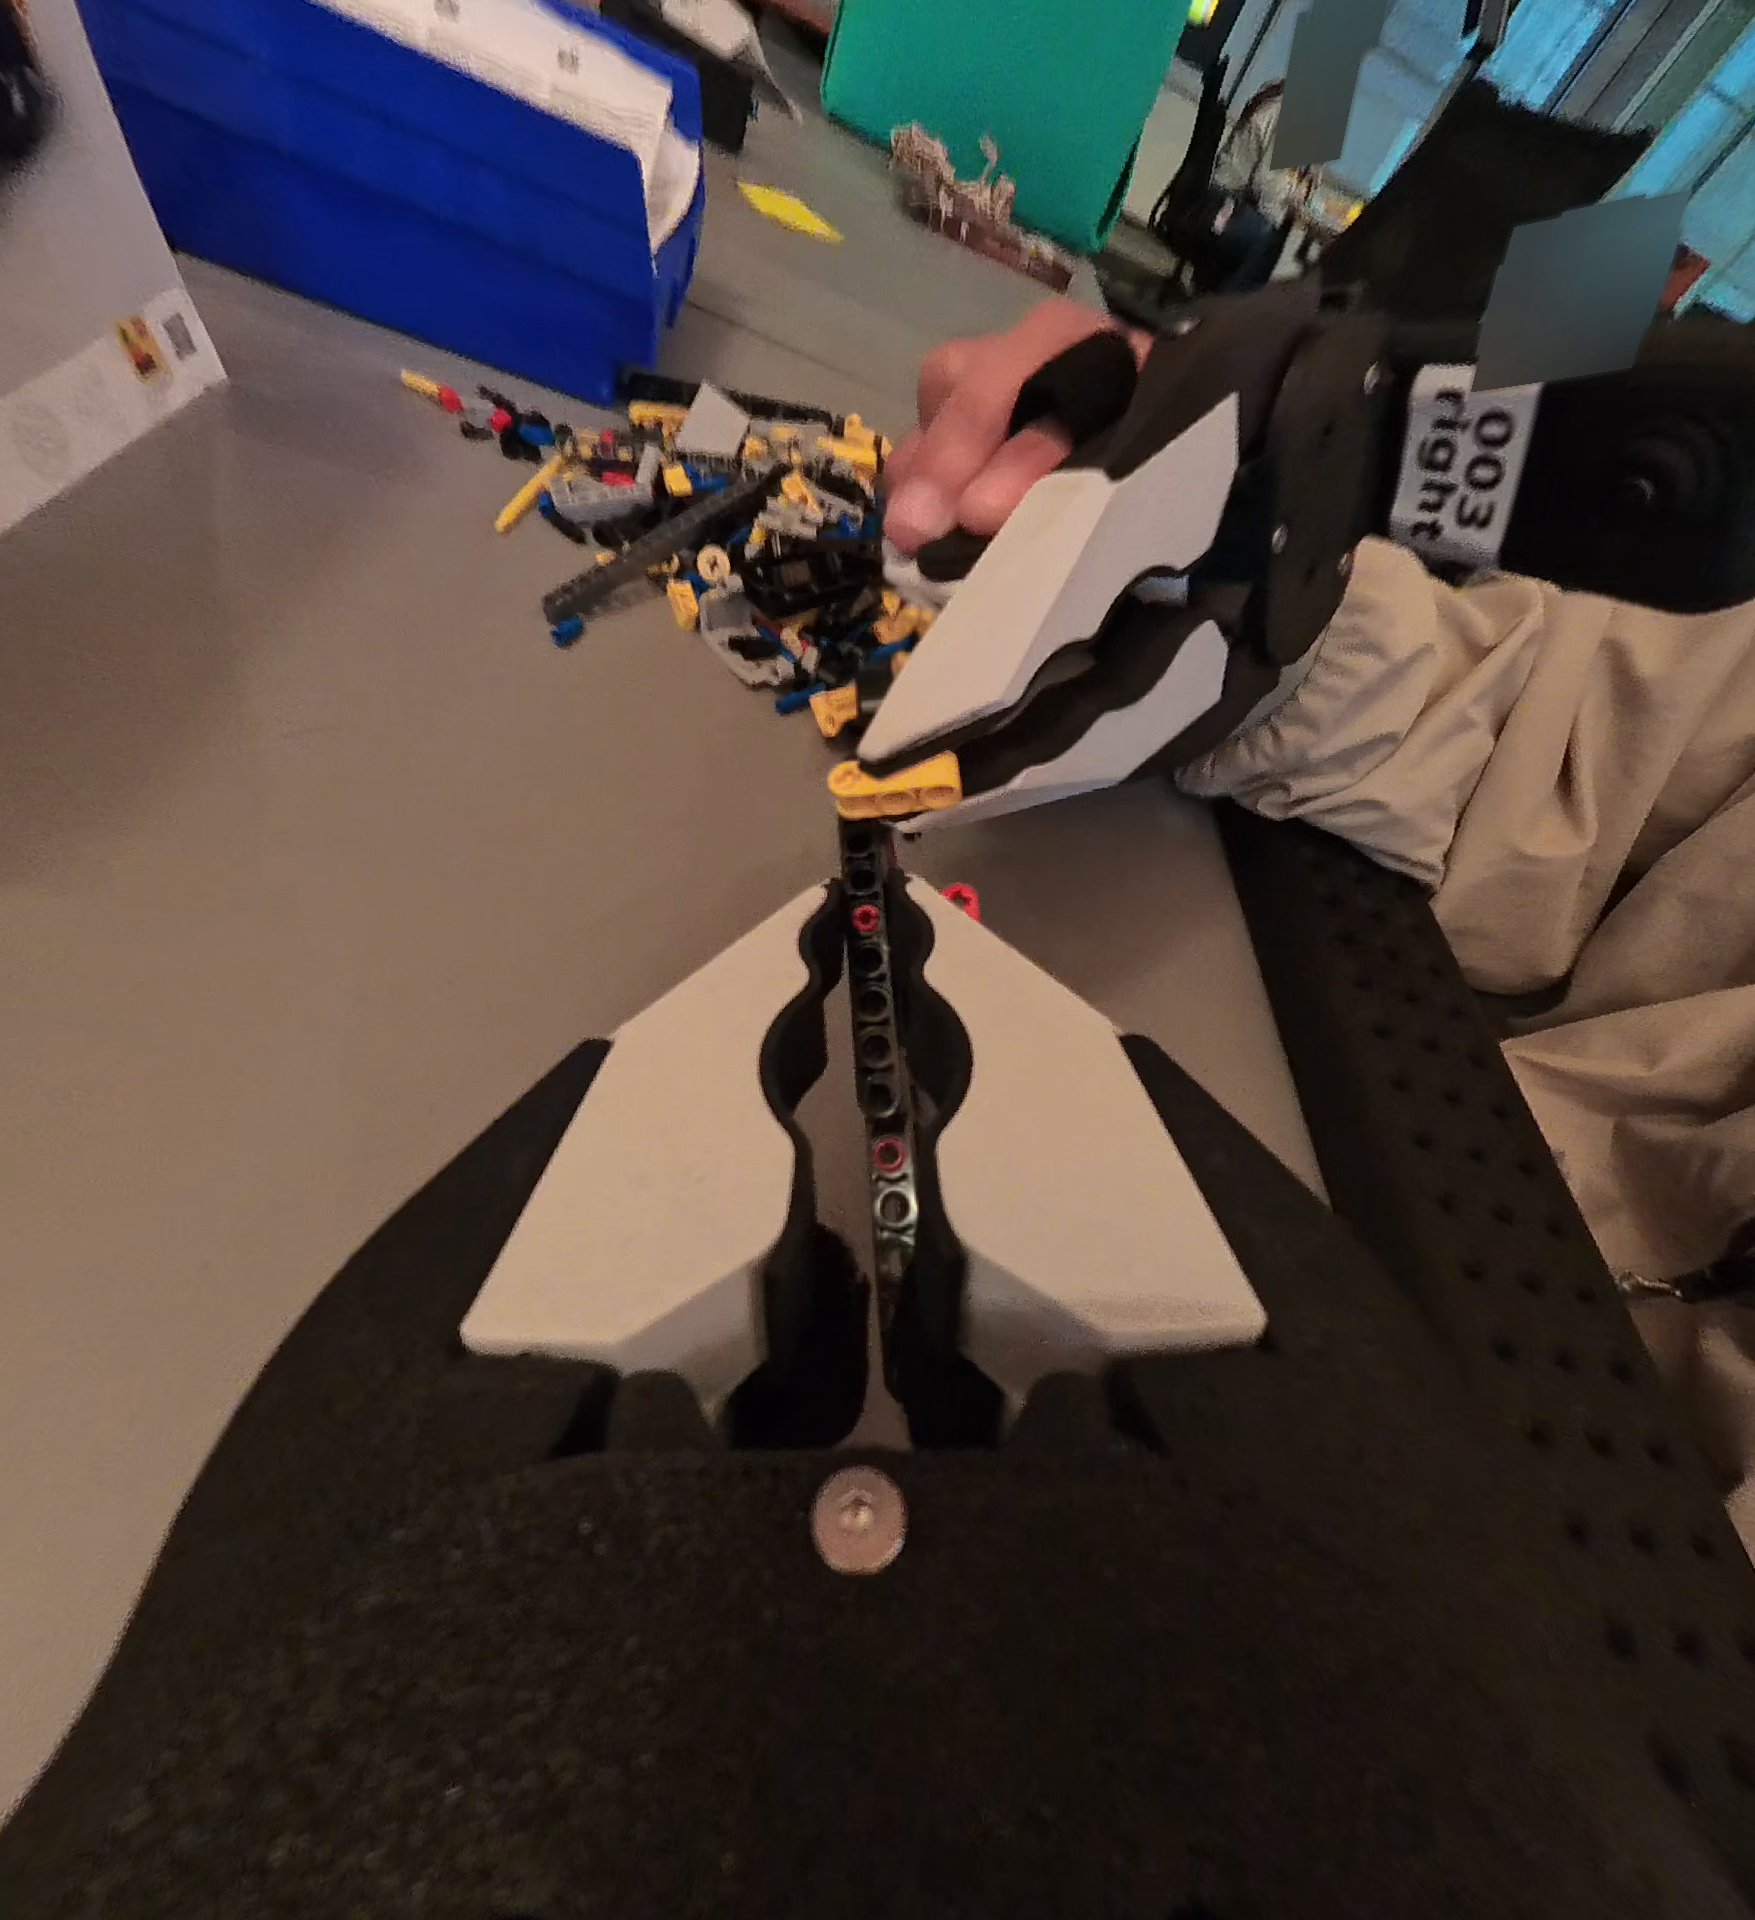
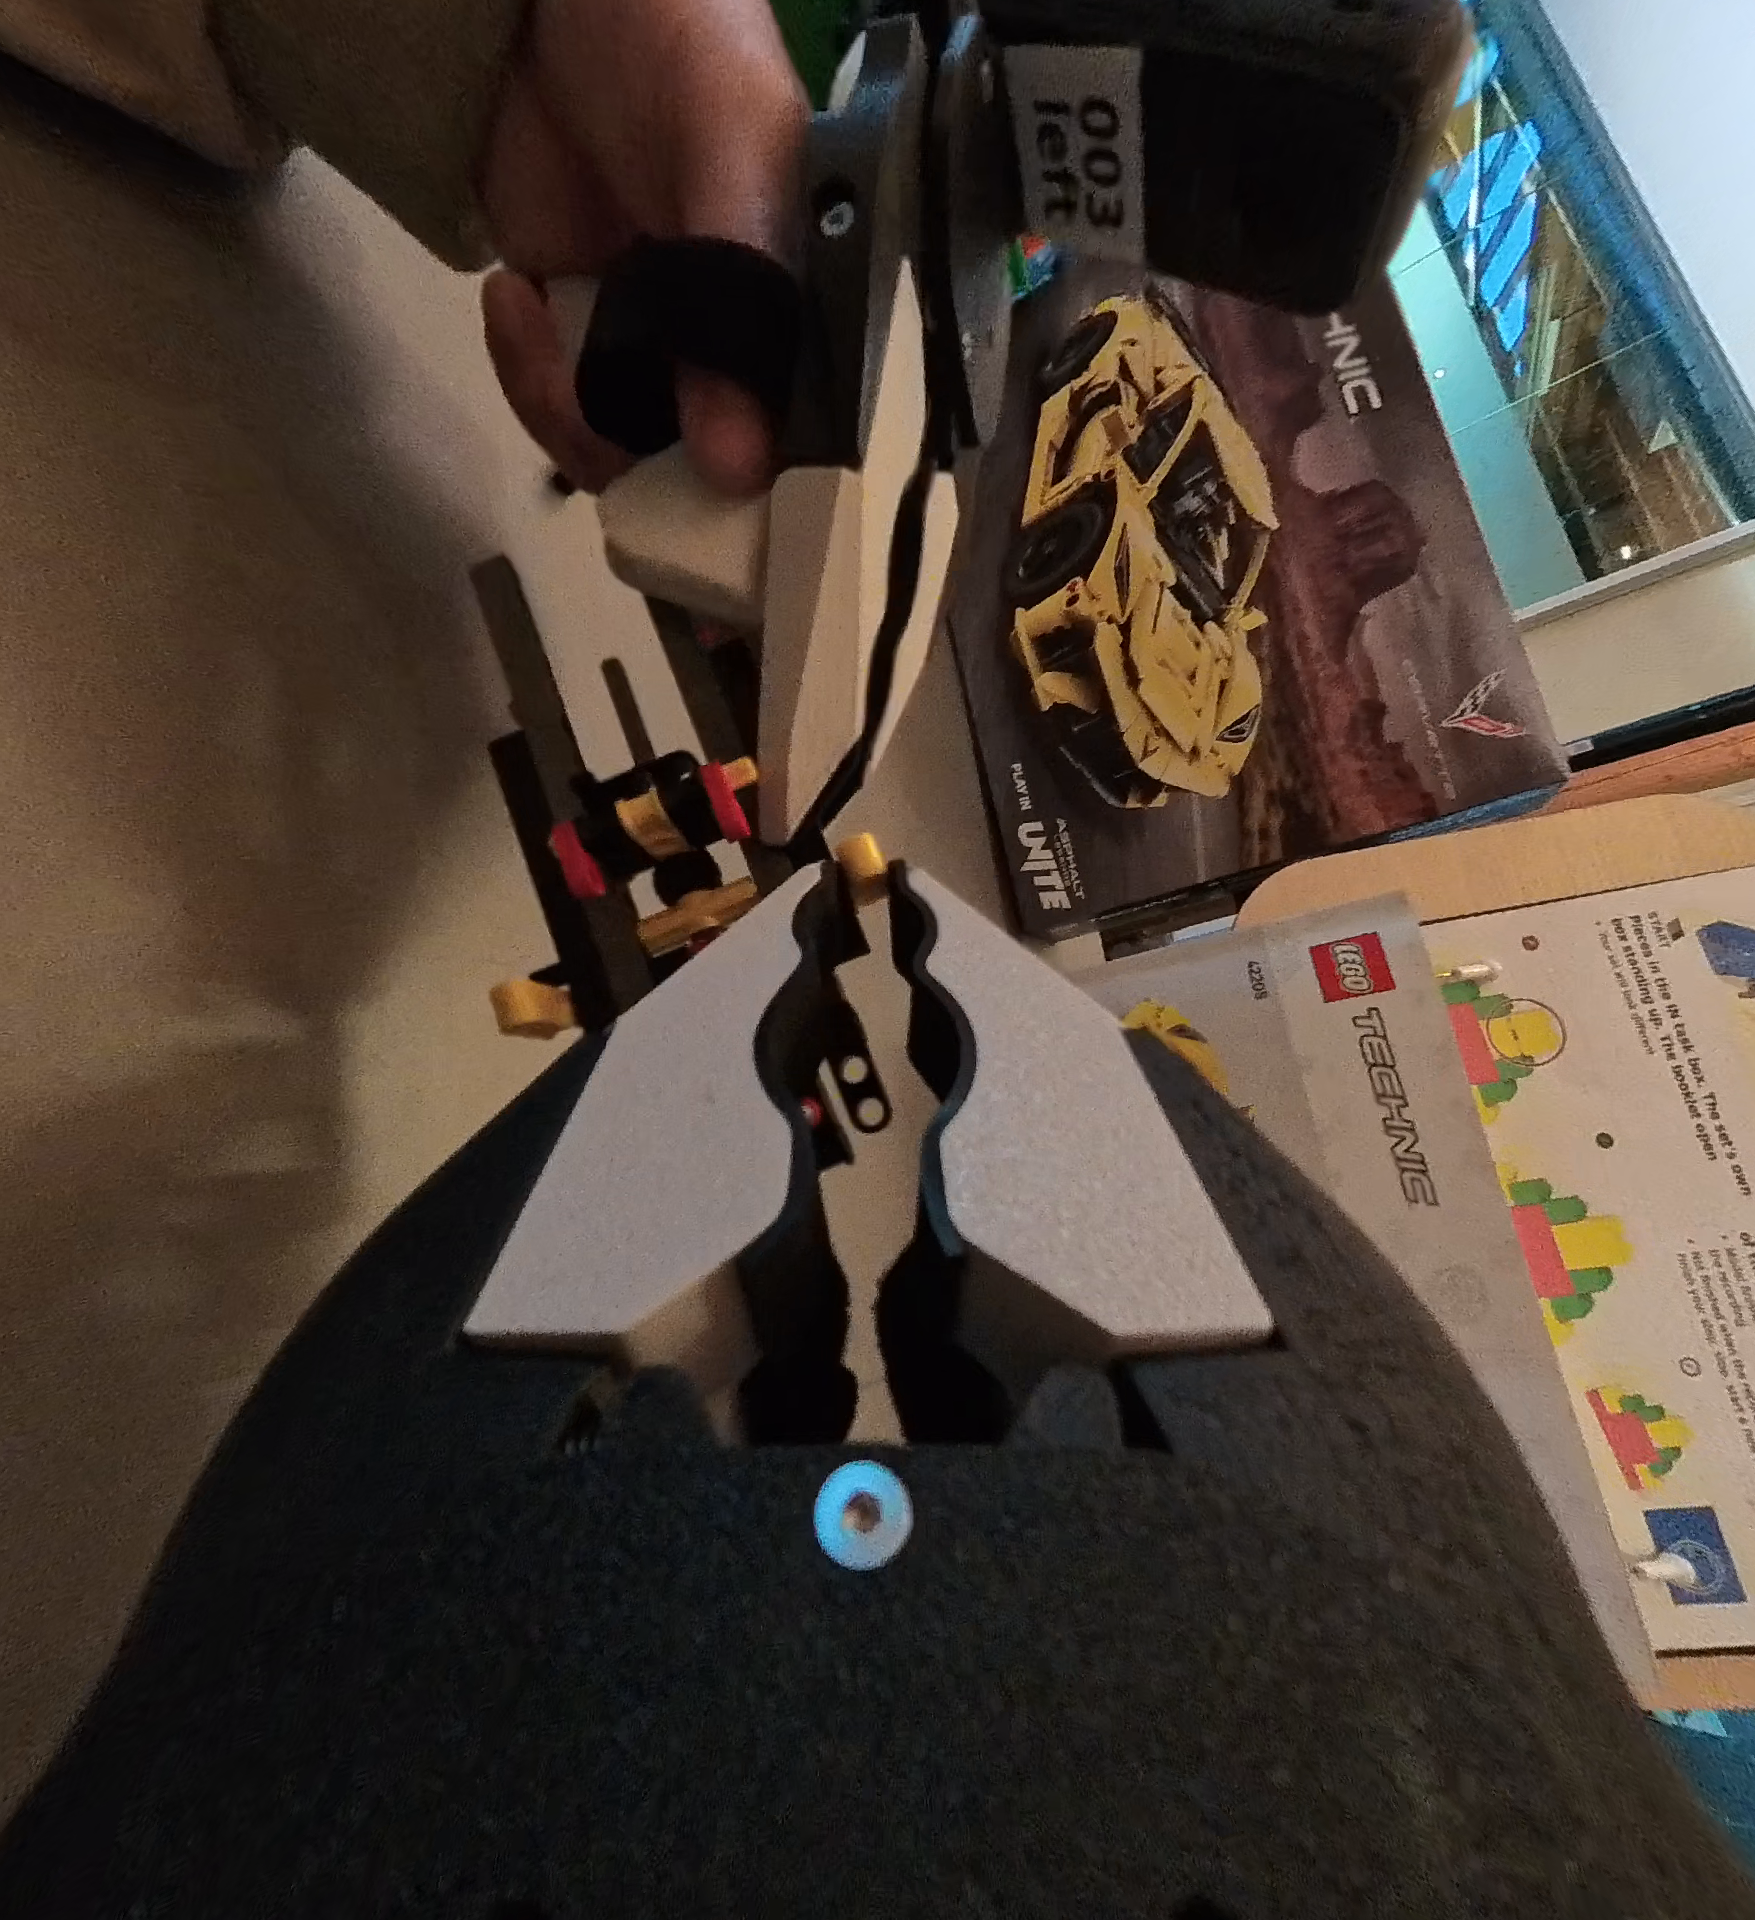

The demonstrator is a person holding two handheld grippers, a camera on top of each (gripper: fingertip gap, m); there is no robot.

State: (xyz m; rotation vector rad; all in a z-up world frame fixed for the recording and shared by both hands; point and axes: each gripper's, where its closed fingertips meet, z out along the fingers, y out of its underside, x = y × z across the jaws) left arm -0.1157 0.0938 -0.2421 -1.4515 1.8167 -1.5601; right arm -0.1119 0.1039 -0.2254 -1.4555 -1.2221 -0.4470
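A: Black perforated beam (image 1: 878,1049), held edge-on, runs lengthwise between the left gripper (image 1: 865,894) fingers, red pins in two of its holes. Fingers clenched on it; far end pokes out past the tips toward 12 o'clock.

B: Right gripper (image 1: 904,774)?

A: In the left wrist view it enters from 2 o'clock, angled down and leftward, closed on a small yellow connector (image 1: 894,787). Connector sits right at the beam's far end; touching or just short, cannot tell.

B: Hands?

A: Right hand (image 1: 966,436) wraps the handle, one finger through a black loop, beige sleeve (image 1: 1424,727) behind. In the right wrist view the left hand (image 2: 634,260) grips likewise at 12 o'clock, that gripper pointing straight down.

B: Surroundings?

A: Grey table (image 1: 229,831). Loose pile of yellow, black and blue parts (image 1: 738,530) at 12 o'clock, blue bin (image 1: 385,177) at 11. From the right wrist: a partial black-and-yellow assembly (image 2: 634,862) at 11 o'clock, set box with a yellow car picture (image 2: 1247,582) at 1, printed booklet (image 2: 1392,1122) and instruction sheet (image 2: 1662,1247) at 3.
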